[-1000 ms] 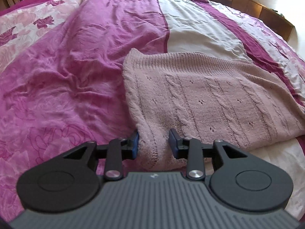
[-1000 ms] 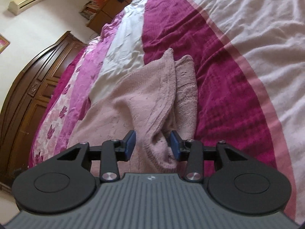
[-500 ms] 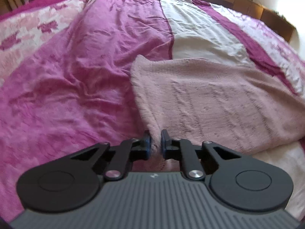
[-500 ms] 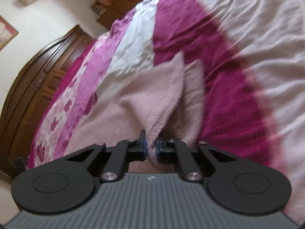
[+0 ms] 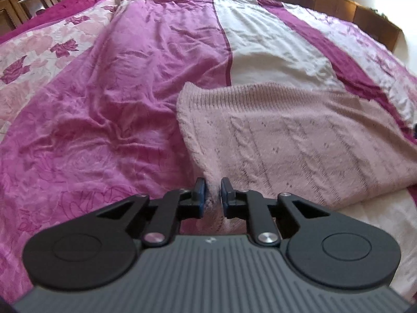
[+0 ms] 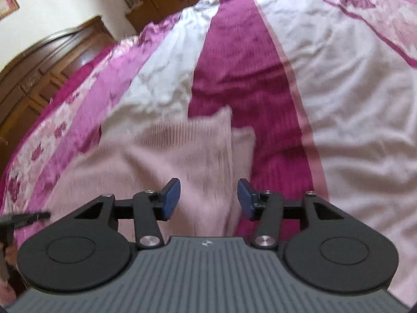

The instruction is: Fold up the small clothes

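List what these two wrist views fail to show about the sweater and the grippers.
- Left wrist view: the sweater runs off the right edge; its far end is cut off.
- Left wrist view: the left gripper body hides the knit below its fingers.
- Right wrist view: motion blur smears the sweater's knit pattern and folds.
- Right wrist view: the right gripper hides the sweater's near edge.
- Right wrist view: a dark object at the left edge is cut off.
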